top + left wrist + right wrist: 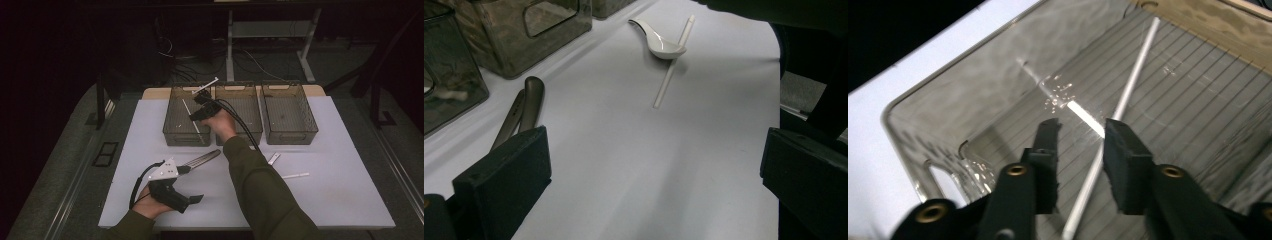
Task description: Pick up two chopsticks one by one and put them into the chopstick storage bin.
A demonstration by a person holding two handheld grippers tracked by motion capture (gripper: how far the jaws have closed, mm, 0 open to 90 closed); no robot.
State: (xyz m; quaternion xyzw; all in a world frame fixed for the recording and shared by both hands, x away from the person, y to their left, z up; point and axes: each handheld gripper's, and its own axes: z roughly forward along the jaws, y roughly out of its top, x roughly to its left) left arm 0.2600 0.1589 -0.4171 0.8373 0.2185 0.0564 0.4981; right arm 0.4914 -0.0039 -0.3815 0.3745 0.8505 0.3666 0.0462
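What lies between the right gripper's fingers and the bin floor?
A white stick lies loose on the left bin's floor below the open right gripper, seen in the right gripper view.

Right gripper (200,107) over left bin (176,120)

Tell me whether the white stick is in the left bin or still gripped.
In the bin: the stick lies on its ribbed floor, and the right gripper stands open above it.

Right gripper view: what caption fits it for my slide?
Open right gripper above a white stick lying in a clear bin.
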